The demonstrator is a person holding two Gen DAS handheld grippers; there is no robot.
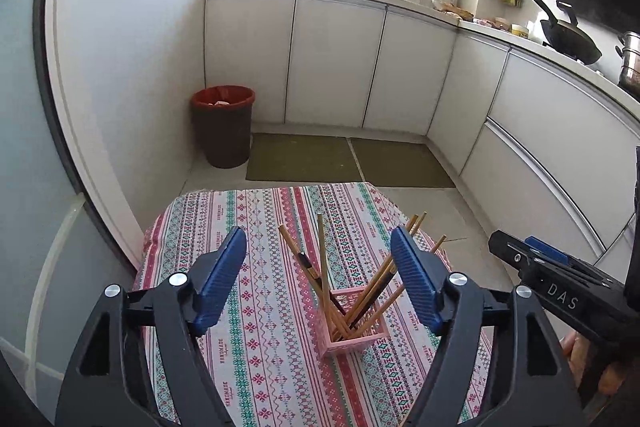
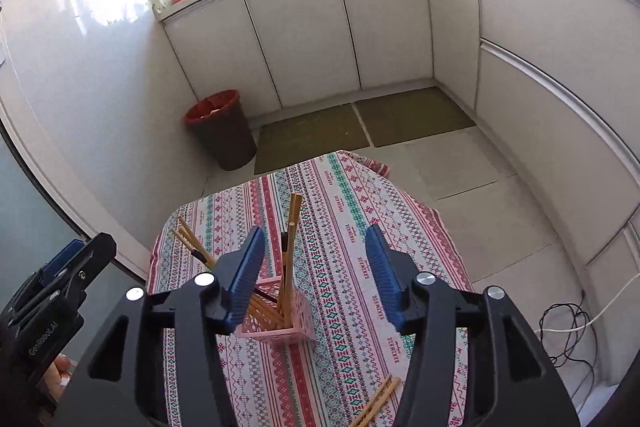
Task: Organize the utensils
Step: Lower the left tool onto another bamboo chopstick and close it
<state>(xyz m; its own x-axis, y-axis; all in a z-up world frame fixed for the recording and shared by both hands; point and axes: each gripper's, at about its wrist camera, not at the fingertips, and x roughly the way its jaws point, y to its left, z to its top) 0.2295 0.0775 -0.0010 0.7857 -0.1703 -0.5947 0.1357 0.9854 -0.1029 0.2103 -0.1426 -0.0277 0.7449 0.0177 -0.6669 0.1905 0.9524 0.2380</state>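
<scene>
Both grippers are spread wide and hold nothing: the left gripper (image 1: 318, 279) hangs over the pink holder (image 1: 352, 323), the right gripper (image 2: 316, 275) just above the cloth (image 2: 340, 195), likely poised for another pick. A few loose chopsticks (image 2: 378, 401) lie on the cloth below the right one. Beyond them the holder keeps its chopsticks (image 1: 320, 259) upright and fanned out; farther off, a bin (image 1: 224, 127) stands on the floor.

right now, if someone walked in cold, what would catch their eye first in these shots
The pink basket in the middle of the striped tablecloth draws the eye first, with wooden chopsticks fanning out of it. More loose chopsticks lie on the cloth near its front edge. Both the left hand-held gripper and the right hand-held gripper hang open above the table, and a red-lined bin stands in the corner behind.
</scene>
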